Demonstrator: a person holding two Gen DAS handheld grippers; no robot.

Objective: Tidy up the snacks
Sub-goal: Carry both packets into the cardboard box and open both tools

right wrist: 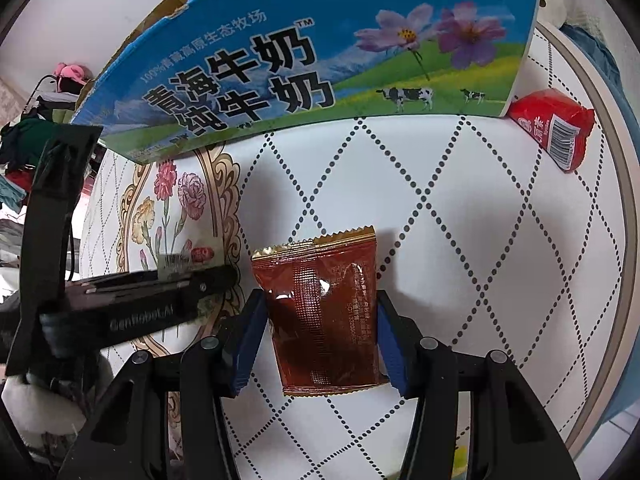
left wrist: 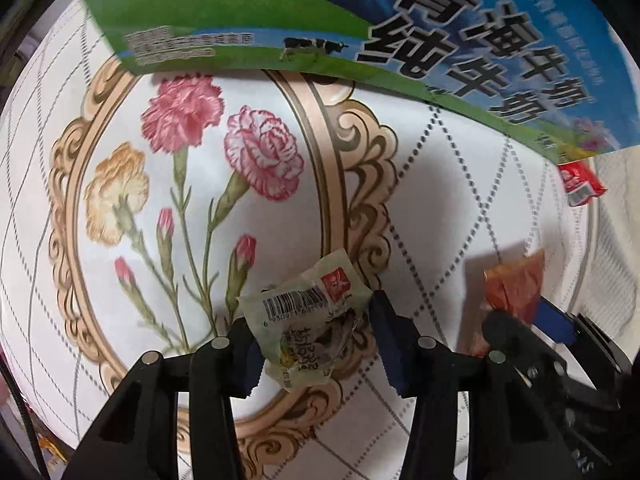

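A pale green snack packet [left wrist: 308,316] with a barcode sits between the fingers of my left gripper [left wrist: 316,332], which is closed on it over the flowered tablecloth [left wrist: 200,200]. A brown-red snack sachet [right wrist: 324,312] lies flat between the spread fingers of my right gripper [right wrist: 320,328], which stands open around it; the sachet also shows in the left wrist view [left wrist: 516,284]. A blue-and-green milk carton box [right wrist: 320,52] stands at the back and also shows in the left wrist view [left wrist: 360,20]. A red packet [right wrist: 556,128] lies beside the box.
The round table's rim [right wrist: 624,240] curves down the right side. Clothes and clutter [right wrist: 44,120] lie beyond the table at the left. The left gripper's body [right wrist: 120,304] reaches in from the left, close beside the sachet.
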